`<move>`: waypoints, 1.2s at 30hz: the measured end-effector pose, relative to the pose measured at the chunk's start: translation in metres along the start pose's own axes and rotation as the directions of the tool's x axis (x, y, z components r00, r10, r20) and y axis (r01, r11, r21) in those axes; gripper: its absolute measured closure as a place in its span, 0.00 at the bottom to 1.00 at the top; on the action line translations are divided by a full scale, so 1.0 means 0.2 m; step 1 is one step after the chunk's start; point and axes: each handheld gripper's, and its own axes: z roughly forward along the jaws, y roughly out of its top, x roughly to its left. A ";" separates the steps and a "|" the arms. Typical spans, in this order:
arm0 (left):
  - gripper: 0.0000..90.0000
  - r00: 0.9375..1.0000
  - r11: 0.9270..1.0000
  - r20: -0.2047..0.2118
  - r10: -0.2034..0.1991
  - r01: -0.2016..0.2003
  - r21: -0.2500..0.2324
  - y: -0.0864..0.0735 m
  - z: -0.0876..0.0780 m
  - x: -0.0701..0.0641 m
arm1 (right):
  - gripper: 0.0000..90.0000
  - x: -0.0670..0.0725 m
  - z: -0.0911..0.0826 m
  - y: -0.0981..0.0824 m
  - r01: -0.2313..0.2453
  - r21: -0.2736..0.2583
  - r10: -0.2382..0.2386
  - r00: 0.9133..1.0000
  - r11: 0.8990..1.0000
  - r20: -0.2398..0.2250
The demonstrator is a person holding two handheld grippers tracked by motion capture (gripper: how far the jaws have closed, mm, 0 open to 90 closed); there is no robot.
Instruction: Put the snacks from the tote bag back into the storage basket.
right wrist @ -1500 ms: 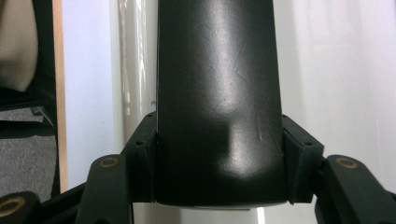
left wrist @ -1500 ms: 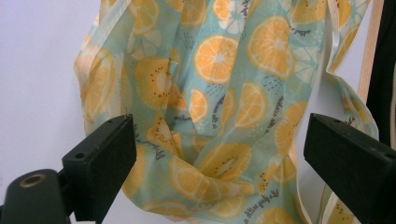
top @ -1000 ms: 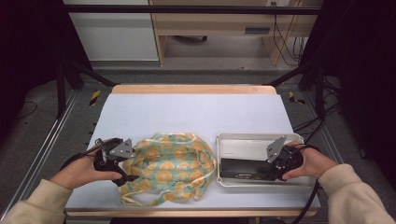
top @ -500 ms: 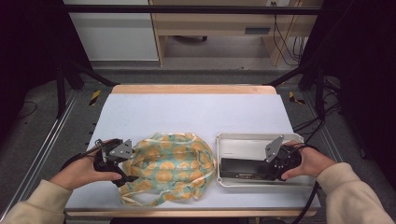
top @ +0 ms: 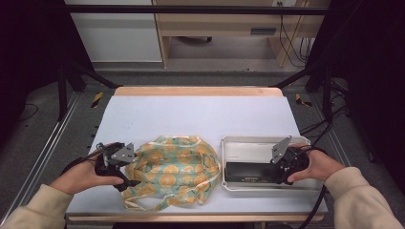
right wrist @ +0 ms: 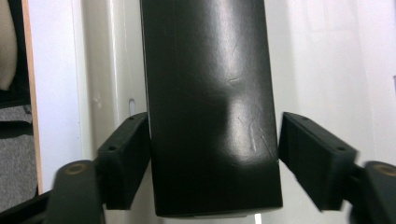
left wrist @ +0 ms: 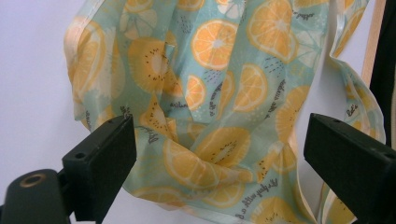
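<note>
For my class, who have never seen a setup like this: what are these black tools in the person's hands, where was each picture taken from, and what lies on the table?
A person sits at a table and holds a two-jaw clamp tool in each hand. One picture looks down from above; the other two come from small cameras riding on each tool, looking along its black jaws.

The left hand-held gripper rests at the edge of a fruit-print bag, which lies crumpled on the table. In the left gripper view its jaws stand wide apart with the bag between them, not pinched.

The right hand-held gripper reaches into a white tray that holds a black box. Its jaws have just been opening: the box sits between them, with a gap at one jaw, so it looks let go.
</note>
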 end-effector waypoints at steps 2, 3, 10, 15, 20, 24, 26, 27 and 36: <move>0.10 1.000 1.000 -0.001 0.000 0.000 0.000 0.00 0.00 0.00 | 0.24 0.00 -0.01 0.00 -0.009 -0.002 0.009 1.000 1.000 0.008; 0.10 1.000 1.000 -0.002 0.001 -0.001 0.000 0.00 0.00 0.00 | 0.23 0.01 -0.01 0.00 -0.011 -0.003 0.011 1.000 1.000 0.009; 0.10 1.000 1.000 -0.005 0.004 -0.004 -0.002 0.01 -0.01 0.00 | 0.16 0.02 -0.03 0.01 -0.022 -0.020 0.023 0.999 1.000 0.050; 0.10 1.000 1.000 -0.003 0.005 -0.005 -0.002 0.01 -0.01 0.00 | 0.14 0.02 -0.05 0.00 -0.047 -0.036 0.049 0.997 0.998 0.060; 0.10 1.000 1.000 -0.003 0.002 -0.002 -0.002 0.01 -0.01 0.00 | 0.11 0.03 -0.07 0.00 -0.044 -0.051 0.047 0.997 0.998 0.069; 0.10 1.000 1.000 -0.004 0.004 -0.004 -0.002 0.01 -0.01 -0.01 | 0.09 0.04 -0.08 0.00 -0.052 -0.059 0.056 0.996 0.997 0.071; 0.10 1.000 1.000 -0.001 0.004 -0.004 -0.003 0.01 -0.01 -0.01 | 0.09 0.04 -0.08 -0.01 -0.048 -0.062 0.052 0.996 0.997 0.069; 0.10 1.000 1.000 -0.002 0.004 -0.004 -0.003 0.01 -0.01 -0.01 | 0.09 0.04 -0.08 -0.01 -0.050 -0.063 0.054 0.996 0.997 0.070; 0.10 1.000 1.000 -0.002 -0.002 0.002 -0.008 0.00 -0.01 -0.01 | 0.09 0.06 -0.10 -0.02 -0.063 -0.084 0.071 0.994 0.994 0.086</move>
